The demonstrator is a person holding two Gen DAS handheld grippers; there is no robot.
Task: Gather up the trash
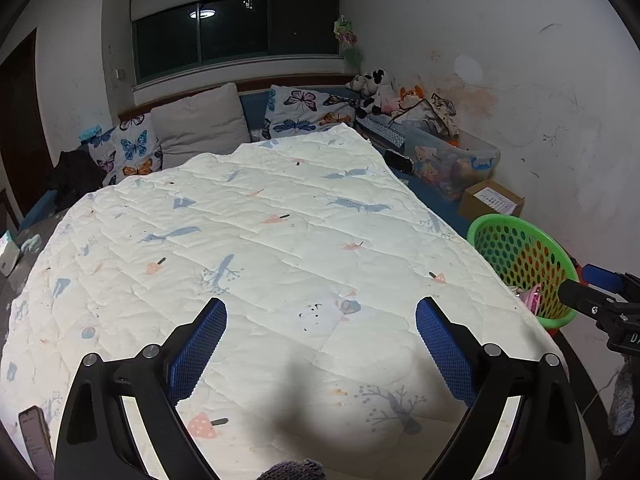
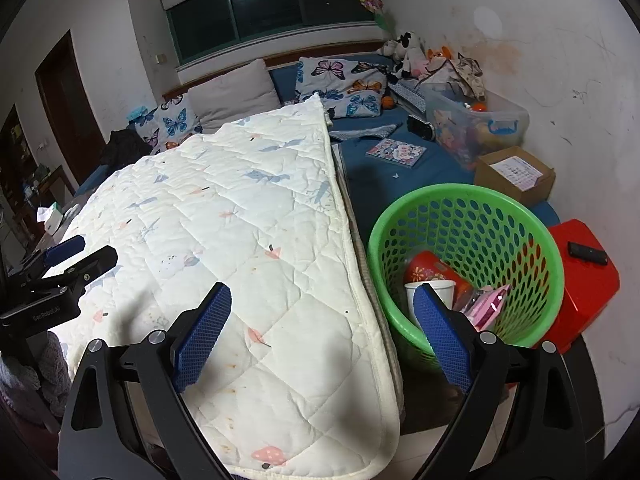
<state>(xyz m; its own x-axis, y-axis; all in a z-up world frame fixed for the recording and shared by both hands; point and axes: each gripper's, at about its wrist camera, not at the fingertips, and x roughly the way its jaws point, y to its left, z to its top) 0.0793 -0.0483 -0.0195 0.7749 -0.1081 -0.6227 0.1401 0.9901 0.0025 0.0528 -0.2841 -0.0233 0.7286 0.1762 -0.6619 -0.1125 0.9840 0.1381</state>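
Hovering wide-jawed and empty over a white quilted blanket [image 1: 256,240] printed with blue and pink figures: left gripper [image 1: 320,344] and right gripper [image 2: 322,330], blue-padded fingers [image 1: 198,350] spread far apart on both.

Standing just beside the blanket's right edge, on the blue bedsheet [image 2: 400,176]: a green perforated plastic basket [image 2: 468,216], holding a white paper cup [image 2: 438,290], a red patterned wrapper [image 2: 430,268] and a pink packet [image 2: 490,304]. Touching the basket's far right side: a red plastic stool [image 2: 584,292] with a small black remote [image 2: 588,253] on top. Lying farther up the sheet: a pink-and-blue picture book [image 2: 400,152], a brown cardboard box [image 2: 516,174], a clear plastic bin [image 2: 480,124] of toys.
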